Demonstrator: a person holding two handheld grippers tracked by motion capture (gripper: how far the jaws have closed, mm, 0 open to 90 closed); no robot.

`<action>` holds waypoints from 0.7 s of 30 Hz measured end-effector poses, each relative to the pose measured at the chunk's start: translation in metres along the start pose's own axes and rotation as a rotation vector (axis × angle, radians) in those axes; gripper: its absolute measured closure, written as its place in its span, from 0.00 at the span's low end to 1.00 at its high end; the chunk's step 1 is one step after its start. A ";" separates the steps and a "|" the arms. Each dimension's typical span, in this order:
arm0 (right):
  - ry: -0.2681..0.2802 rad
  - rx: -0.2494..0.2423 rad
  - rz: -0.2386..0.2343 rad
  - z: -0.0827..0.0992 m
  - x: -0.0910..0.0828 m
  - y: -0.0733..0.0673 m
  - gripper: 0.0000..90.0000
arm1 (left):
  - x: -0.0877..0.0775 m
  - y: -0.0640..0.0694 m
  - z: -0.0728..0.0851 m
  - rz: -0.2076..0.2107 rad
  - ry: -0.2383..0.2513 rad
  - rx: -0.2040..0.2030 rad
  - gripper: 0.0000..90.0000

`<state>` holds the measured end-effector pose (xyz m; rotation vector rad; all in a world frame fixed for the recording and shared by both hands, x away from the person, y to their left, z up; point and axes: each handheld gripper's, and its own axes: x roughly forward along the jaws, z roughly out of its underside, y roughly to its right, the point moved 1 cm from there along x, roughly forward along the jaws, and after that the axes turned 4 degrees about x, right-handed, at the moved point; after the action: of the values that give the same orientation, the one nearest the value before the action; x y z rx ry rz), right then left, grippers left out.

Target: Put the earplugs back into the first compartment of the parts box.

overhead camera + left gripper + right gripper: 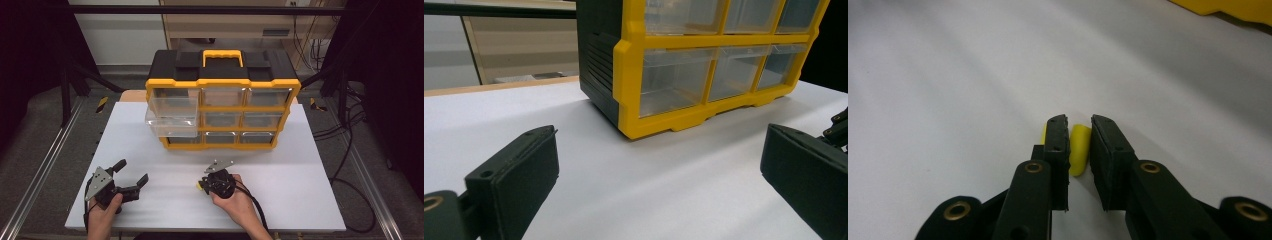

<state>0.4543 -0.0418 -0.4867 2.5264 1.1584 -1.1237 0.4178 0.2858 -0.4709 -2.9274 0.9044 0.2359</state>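
Right gripper has its jaws pinched in on a small yellow piece lying on the white tabletop, in front of the yellow-and-black drawer organizer. The piece sits between the two fingertips, one end poking past the left one; in the high view it shows as a yellow speck at the gripper's left edge. Left gripper sits low over the table with jaws wide, nothing between them; two left-hand drawers of the organizer are pulled out.
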 end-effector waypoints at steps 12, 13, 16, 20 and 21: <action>0.106 -0.011 -0.015 -0.004 -0.025 0.008 0.92 | 0.000 -0.002 0.001 -0.009 -0.002 -0.001 0.02; 0.123 -0.020 -0.014 -0.006 -0.030 0.008 0.92 | -0.001 -0.002 0.001 -0.010 -0.001 -0.003 0.02; 0.178 -0.035 -0.016 -0.011 -0.044 0.009 0.92 | -0.001 -0.002 0.001 -0.010 -0.002 -0.004 0.02; 0.231 -0.041 -0.005 -0.019 -0.063 0.011 0.92 | -0.003 -0.003 0.002 -0.013 0.000 -0.003 0.02; 0.231 -0.041 -0.005 -0.019 -0.063 0.011 0.92 | -0.003 -0.003 0.002 -0.013 0.000 -0.003 0.02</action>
<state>0.4465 -0.0789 -0.4323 2.6769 1.2250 -0.8158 0.4164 0.2899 -0.4721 -2.9349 0.8848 0.2365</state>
